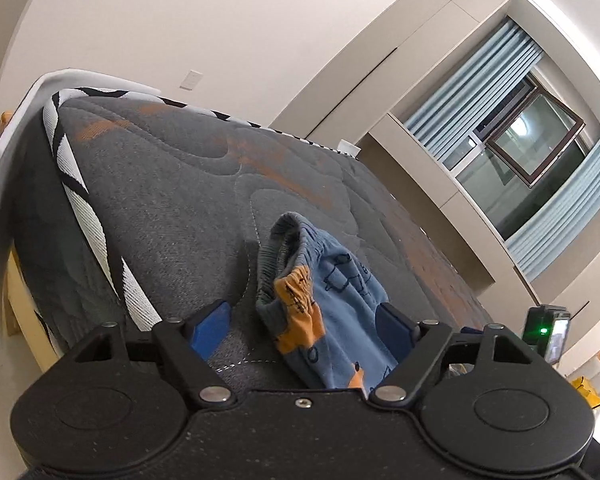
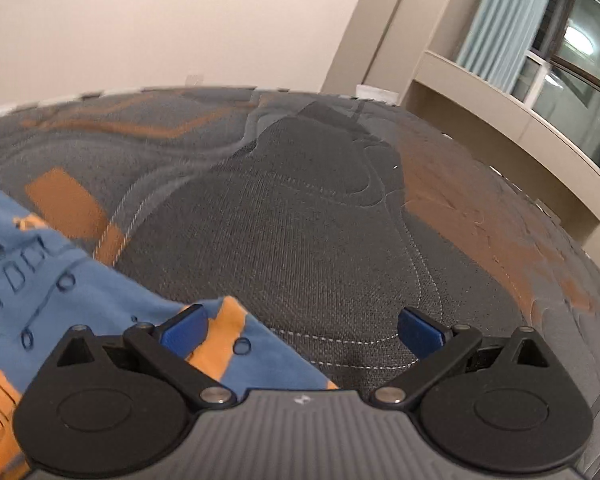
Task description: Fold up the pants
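Observation:
The pants [image 1: 332,304] are small, blue with orange patches and dark line drawings, and have a grey ribbed waistband. They lie bunched on a grey quilted mattress [image 1: 172,200]. My left gripper [image 1: 300,328] is open, low over the mattress, with the waistband end between its blue fingertips. In the right wrist view the pants [image 2: 60,292] spread across the lower left. My right gripper [image 2: 300,332] is open. Its left fingertip [image 2: 184,330] is over the cloth's orange-striped edge, and its right fingertip is over the bare mattress [image 2: 320,220].
The mattress has orange patches and a black-and-white patterned side [image 1: 100,220], with its left edge close by. Beige cabinets [image 1: 380,80] and a window with blue curtains [image 1: 520,152] stand beyond the far side. A device with a green light [image 1: 544,336] is at the right.

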Demonstrator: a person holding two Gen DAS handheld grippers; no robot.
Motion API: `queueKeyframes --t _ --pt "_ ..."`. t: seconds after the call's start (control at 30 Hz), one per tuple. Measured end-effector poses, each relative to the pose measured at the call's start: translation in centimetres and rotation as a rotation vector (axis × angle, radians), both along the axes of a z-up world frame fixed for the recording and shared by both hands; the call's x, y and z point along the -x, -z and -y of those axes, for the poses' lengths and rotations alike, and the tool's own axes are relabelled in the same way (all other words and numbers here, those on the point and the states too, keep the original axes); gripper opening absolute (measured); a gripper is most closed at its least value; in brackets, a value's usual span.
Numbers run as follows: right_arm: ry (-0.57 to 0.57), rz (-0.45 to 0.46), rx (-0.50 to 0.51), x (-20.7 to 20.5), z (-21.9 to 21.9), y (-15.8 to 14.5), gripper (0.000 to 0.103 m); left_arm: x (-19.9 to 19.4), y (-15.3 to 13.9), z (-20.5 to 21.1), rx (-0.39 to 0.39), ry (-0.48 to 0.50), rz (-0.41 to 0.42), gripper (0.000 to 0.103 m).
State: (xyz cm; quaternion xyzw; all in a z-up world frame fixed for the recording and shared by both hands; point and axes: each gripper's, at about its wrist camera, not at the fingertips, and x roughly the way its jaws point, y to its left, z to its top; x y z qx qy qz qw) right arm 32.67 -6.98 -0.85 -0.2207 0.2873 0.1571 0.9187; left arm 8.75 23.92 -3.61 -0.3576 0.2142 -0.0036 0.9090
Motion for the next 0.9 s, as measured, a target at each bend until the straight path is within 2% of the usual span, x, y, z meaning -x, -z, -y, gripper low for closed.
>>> queueKeyframes --t 0.1,0.2,0.37,0.5,0.63,0.77,0.9 --pt "-0.024 0.064 -0.008 1.9 -0.1 -0.7 0.103 -0.4 0.0 0.1 -0.003 -0.004 -0.007 0.076" --pt "-0.057 0.104 -0.031 4.7 0.2 -1.6 0.103 -1.0 0.0 0.0 0.036 0.006 -0.010 0.070" --pt "-0.069 0.158 -0.063 9.9 1.7 -2.6 0.103 -1.9 0.0 0.3 0.029 0.009 -0.035 0.070" --pt "-0.064 0.160 -0.090 13.3 3.0 -2.4 0.103 -2.2 0.1 0.5 0.030 -0.008 -0.046 0.070" --pt "-0.056 0.130 -0.070 14.6 3.2 -0.9 0.103 -1.9 0.1 1.0 0.010 -0.036 -0.053 0.065" --pt "-0.029 0.077 -0.141 14.2 4.0 0.1 0.103 -1.7 0.0 1.3 -0.009 -0.059 -0.060 0.053" --pt "-0.022 0.085 -0.148 14.5 4.1 0.2 0.103 -1.9 0.2 1.0 0.010 -0.084 -0.083 0.026"
